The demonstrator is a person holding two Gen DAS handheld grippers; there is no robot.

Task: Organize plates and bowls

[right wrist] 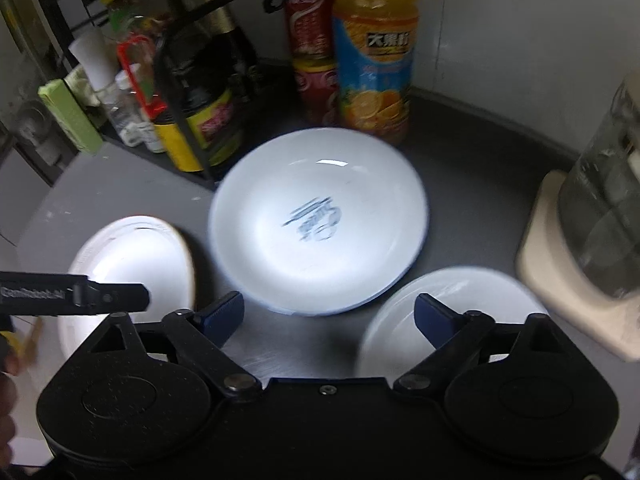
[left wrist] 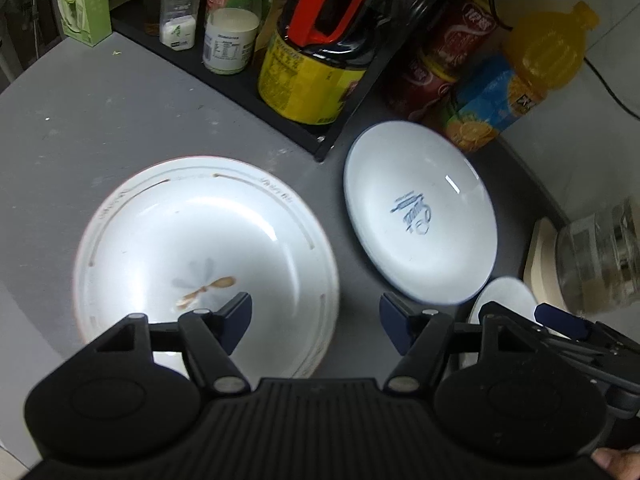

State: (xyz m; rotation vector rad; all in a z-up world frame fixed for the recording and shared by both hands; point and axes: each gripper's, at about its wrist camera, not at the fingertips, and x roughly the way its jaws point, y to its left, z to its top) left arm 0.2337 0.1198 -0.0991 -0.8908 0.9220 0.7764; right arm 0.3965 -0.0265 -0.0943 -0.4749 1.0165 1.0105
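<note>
A large white patterned bowl [left wrist: 204, 240] sits on the grey counter [left wrist: 80, 128], with a white plate bearing a blue logo [left wrist: 420, 216] to its right. A small white bowl [left wrist: 506, 292] lies at the lower right. My left gripper [left wrist: 316, 320] is open and straddles the large bowl's right rim without touching it. In the right wrist view, the logo plate [right wrist: 320, 220] is centred, the large bowl [right wrist: 132, 256] is at the left and the small bowl [right wrist: 480, 300] at the right. My right gripper [right wrist: 328, 314] is open, its right pad over the small bowl's left edge.
A black rack [left wrist: 280, 120] at the back holds jars and a dark sauce bottle [left wrist: 316, 68]. Red cans [right wrist: 312, 48] and an orange juice bottle [right wrist: 376, 52] stand behind the plate. A glass jar on a beige base [right wrist: 580, 260] stands at the right.
</note>
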